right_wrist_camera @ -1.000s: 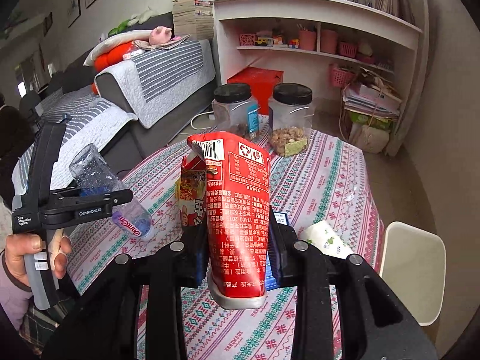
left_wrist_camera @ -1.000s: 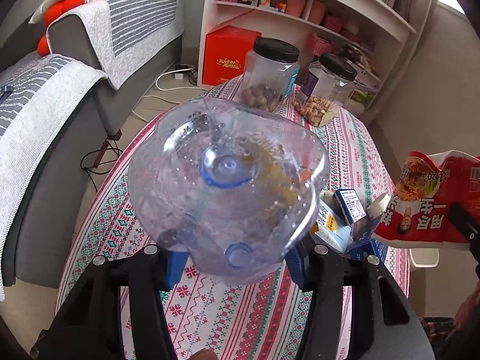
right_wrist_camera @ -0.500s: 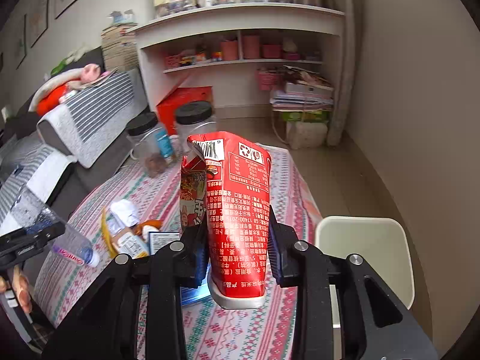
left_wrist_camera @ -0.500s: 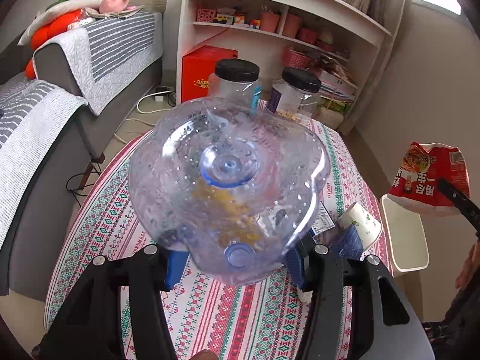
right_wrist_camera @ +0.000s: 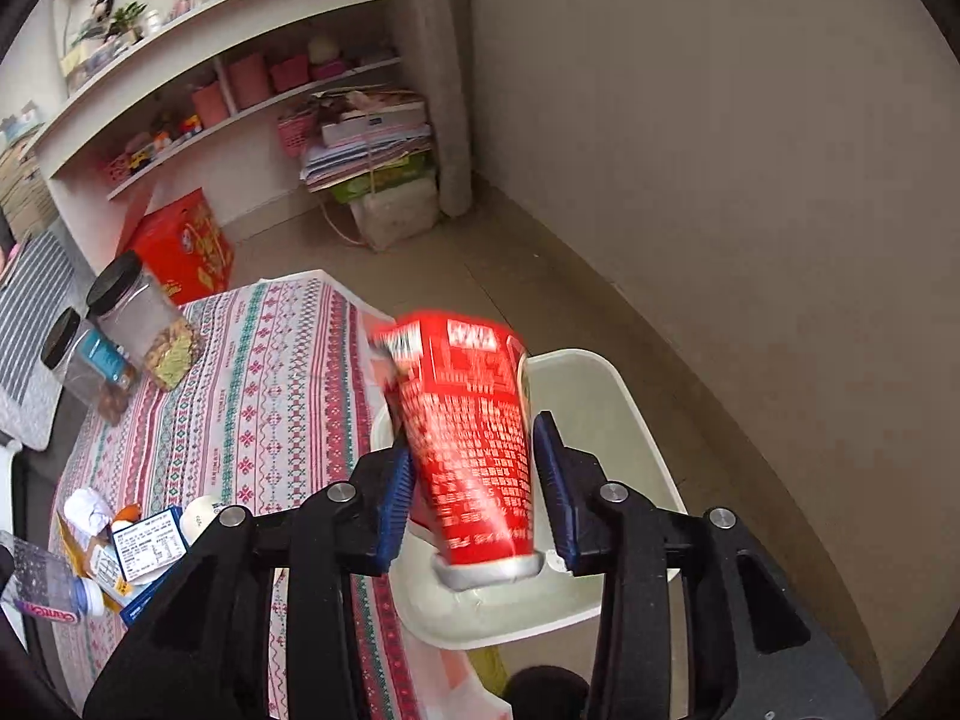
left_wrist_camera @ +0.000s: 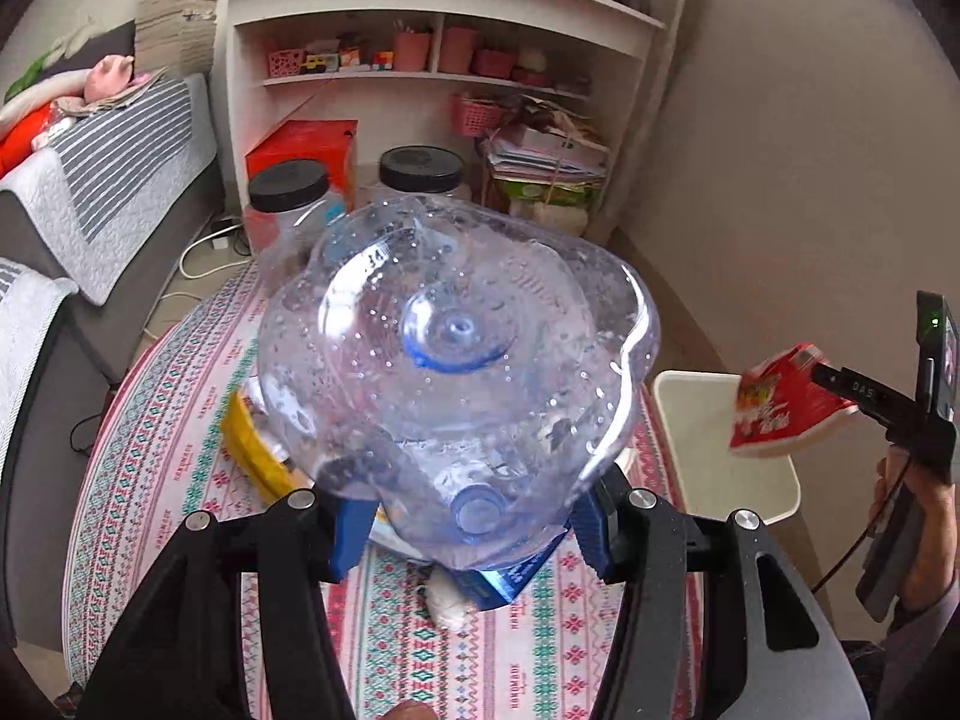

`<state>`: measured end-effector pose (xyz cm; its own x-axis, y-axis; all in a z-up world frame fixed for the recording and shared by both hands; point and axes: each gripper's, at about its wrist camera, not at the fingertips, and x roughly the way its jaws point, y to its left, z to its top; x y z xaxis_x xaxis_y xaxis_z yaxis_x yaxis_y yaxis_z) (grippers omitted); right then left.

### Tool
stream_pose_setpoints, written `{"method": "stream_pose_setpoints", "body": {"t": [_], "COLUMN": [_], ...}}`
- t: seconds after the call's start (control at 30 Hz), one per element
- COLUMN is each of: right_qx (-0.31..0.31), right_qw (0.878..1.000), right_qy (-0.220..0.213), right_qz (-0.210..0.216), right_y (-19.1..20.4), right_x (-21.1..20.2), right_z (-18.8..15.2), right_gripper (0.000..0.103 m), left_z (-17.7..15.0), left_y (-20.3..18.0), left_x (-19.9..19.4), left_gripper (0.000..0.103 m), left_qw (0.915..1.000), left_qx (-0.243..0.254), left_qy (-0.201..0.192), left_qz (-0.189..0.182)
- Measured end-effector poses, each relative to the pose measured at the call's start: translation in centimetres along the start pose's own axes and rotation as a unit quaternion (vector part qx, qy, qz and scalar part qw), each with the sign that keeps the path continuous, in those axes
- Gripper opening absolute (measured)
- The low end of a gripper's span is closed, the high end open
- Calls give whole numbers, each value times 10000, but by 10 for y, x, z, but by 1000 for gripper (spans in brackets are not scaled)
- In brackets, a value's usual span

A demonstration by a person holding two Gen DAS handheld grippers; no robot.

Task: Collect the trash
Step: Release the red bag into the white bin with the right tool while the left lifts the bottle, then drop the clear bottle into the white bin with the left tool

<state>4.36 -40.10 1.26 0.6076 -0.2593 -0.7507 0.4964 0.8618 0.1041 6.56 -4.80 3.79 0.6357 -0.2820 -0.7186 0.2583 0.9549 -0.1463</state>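
My left gripper (left_wrist_camera: 473, 534) is shut on a clear plastic bottle (left_wrist_camera: 456, 360), whose base faces the camera and fills the left wrist view above the table. My right gripper (right_wrist_camera: 474, 474) hangs over a white bin (right_wrist_camera: 624, 396) beside the table. Its jaws are opening. A red instant-noodle cup (right_wrist_camera: 468, 438) stands blurred between them, with a gap showing at the right pad. In the left wrist view the same cup (left_wrist_camera: 780, 408) tilts over the bin (left_wrist_camera: 690, 384), and a hand holds the right gripper's handle.
The round table has a patterned cloth (right_wrist_camera: 270, 372). On it lie a blue carton (right_wrist_camera: 147, 540), a paper cup (right_wrist_camera: 201, 513), a crumpled tissue (right_wrist_camera: 87, 507) and a yellow wrapper (left_wrist_camera: 252, 450). Two black-lidded jars (right_wrist_camera: 144, 312) stand at its far edge. A striped sofa (left_wrist_camera: 108, 180) and shelves (left_wrist_camera: 420, 30) lie beyond.
My right gripper swung right from over the table to above the white bin, and its jaws parted from the red cup. My left gripper carried the bottle rightward across the table.
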Motion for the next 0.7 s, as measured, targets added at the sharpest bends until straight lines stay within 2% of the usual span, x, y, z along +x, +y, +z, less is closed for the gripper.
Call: {"method": "stream_pose_setpoints", "body": {"t": [0.03,0.23,0.43,0.6,0.67,0.7], "right_qx": [85,661,980,1119,1175,1211], "right_qw": [9999,9960,9914,9864,9858,9857], "right_qy": [-76,-590,-867,-1153,-1143,-1122], "right_qz": [-36,64,-19,-340,-359,-330], "right_y": [-5,-41,-69,-88,-94,-97], "right_x": [-5,-40,-64,-78,-78,-79], "right_z": [0,1,1,2,3,2], "right_gripper": [66,87,88,88,89,89], "left_z": [3,15,20,27,29,30], "left_y": [-11,-87,-159,-213,-229,-231], "left_x": [3,25,48,67,68,66], "left_gripper": [54,54,54,55,60,69], "left_qw": [10000,9976,9934,9897,9890,9891], "left_qx": [31,343,611,827,890,874], "left_qy": [29,230,375,400,365,310], "left_qz": [-86,-547,-895,-1098,-1126,-1144]}}
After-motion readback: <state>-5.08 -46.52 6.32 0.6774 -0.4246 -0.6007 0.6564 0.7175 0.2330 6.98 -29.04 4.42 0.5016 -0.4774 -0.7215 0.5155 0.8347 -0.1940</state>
